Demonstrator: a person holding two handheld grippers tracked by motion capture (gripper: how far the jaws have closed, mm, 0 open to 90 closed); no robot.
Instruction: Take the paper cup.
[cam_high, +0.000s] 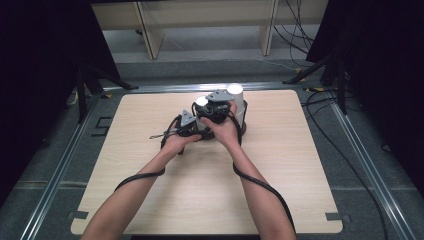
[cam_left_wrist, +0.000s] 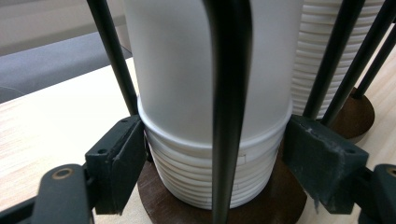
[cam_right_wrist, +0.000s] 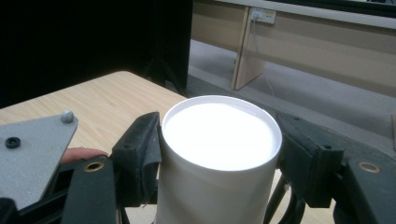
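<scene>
Near the top centre of the wooden table (cam_high: 150, 200), both forearms are reaching in from the bottom edge and meeting at a black wire rack (cam_left_wrist: 229, 93) on a round brown base (cam_left_wrist: 154, 196), packed with nested white cups (cam_left_wrist: 187, 168). The left gripper (cam_left_wrist: 215, 154) is clamping the stack's ribbed rims low down. The right gripper (cam_right_wrist: 219, 154), higher up, is pinching the top cup (cam_right_wrist: 219, 140) just under its rim.
</scene>
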